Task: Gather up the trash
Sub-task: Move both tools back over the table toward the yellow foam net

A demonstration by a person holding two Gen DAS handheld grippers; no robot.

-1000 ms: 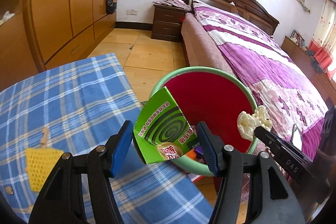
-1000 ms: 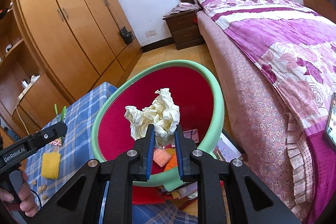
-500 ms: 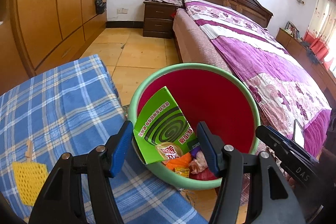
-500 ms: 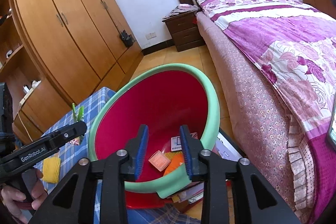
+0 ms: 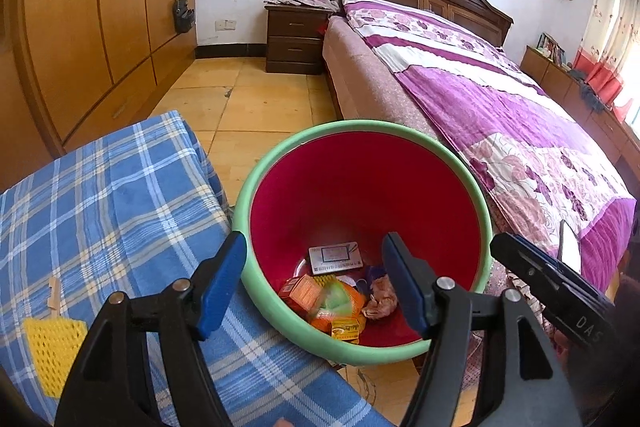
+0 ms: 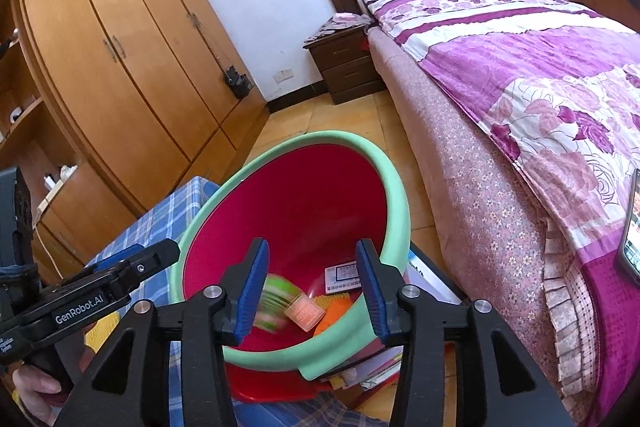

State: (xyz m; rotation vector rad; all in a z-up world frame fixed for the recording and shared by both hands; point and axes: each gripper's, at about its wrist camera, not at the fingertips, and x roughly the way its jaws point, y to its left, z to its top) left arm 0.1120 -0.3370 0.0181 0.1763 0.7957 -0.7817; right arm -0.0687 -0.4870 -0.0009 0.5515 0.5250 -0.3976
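Observation:
A red bin with a green rim stands between the checked table and the bed, and both grippers hover over its mouth. My left gripper has its jaws opening with nothing between them. The green spiral-print box is a blur inside the bin, down among the trash. My right gripper also has its jaws opening, and they are empty. From the right wrist, the green box blurs near the bin bottom. A crumpled wad, an orange box and a white card lie at the bottom.
A blue checked cloth covers the table at left, with a yellow mesh piece and a wooden peg on it. The bed runs along the right, close to the bin. Books lie under the bin. A phone lies on the bed.
The green box left my left gripper and dropped into the bin. The crumpled paper left my right gripper and fell in too. Both pairs of jaws have widened.

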